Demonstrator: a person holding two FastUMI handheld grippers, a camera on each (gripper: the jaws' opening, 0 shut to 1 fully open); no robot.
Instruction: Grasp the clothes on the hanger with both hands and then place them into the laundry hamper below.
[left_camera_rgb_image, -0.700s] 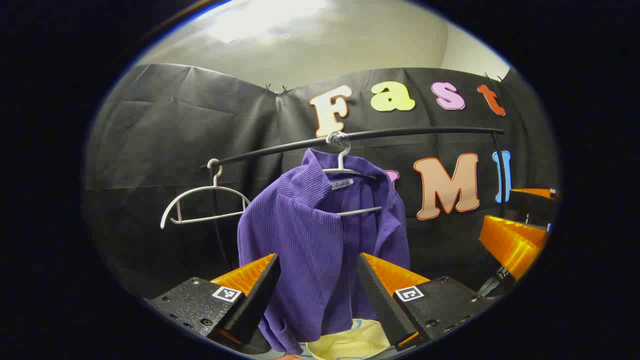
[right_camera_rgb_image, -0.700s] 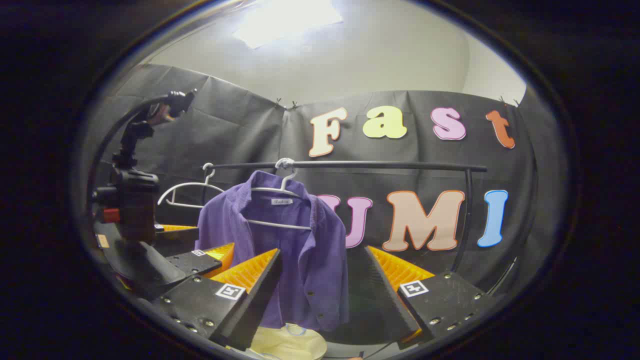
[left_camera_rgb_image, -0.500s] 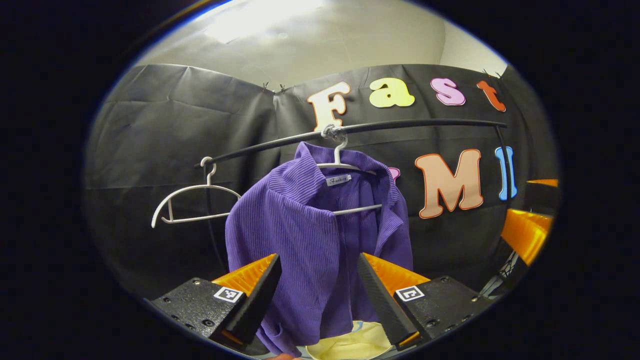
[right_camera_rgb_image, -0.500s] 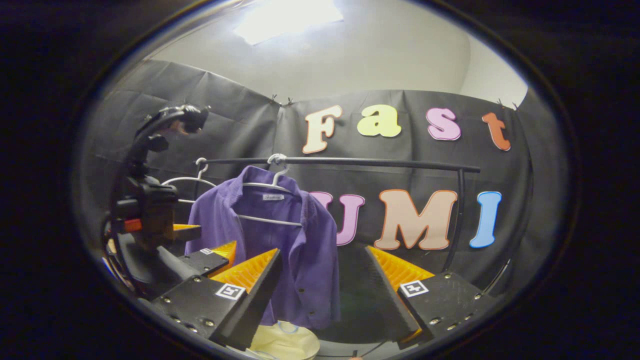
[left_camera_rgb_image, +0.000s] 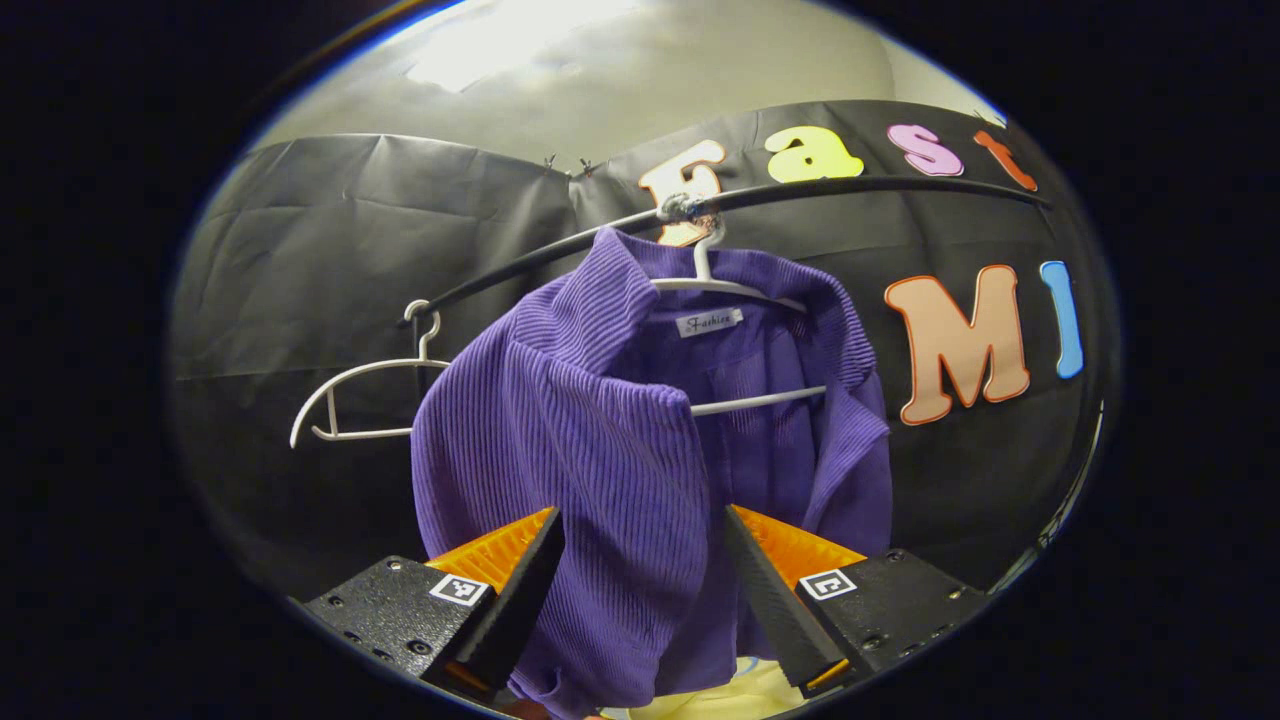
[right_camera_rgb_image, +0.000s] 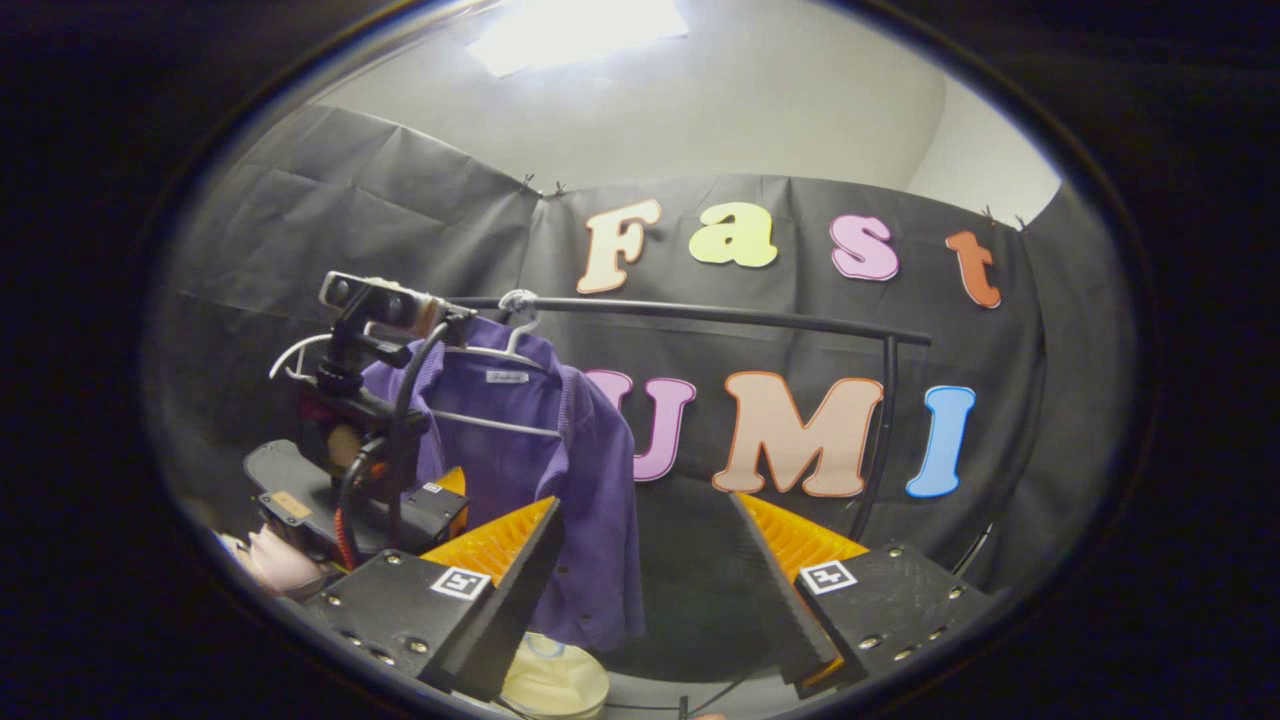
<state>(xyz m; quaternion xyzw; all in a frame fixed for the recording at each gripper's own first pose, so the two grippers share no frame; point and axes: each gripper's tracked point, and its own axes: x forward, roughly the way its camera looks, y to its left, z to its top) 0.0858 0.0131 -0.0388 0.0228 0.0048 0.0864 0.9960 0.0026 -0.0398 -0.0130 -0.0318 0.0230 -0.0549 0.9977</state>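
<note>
A purple ribbed shirt (left_camera_rgb_image: 600, 450) hangs on a white hanger (left_camera_rgb_image: 745, 400) from a black rail (left_camera_rgb_image: 800, 190). My left gripper (left_camera_rgb_image: 640, 590) is open right in front of the shirt's lower front, the cloth showing between its orange fingers. In the right gripper view the same shirt (right_camera_rgb_image: 590, 480) hangs at the left, and my right gripper (right_camera_rgb_image: 645, 585) stands open to the right of it, apart from the cloth. The left gripper's body (right_camera_rgb_image: 350, 480) with its camera mount sits in front of the shirt's left side. A pale yellow hamper rim (right_camera_rgb_image: 555, 680) shows below the shirt.
An empty white hanger (left_camera_rgb_image: 350, 390) hangs at the rail's left end. The rail's upright post (right_camera_rgb_image: 880, 430) stands at the right. A hand (right_camera_rgb_image: 275, 560) holds the left gripper at the lower left.
The left gripper has moved closer to the shirt, which now looms larger. The right gripper's view has shifted right, so the shirt sits farther left in it. Both stay open.
</note>
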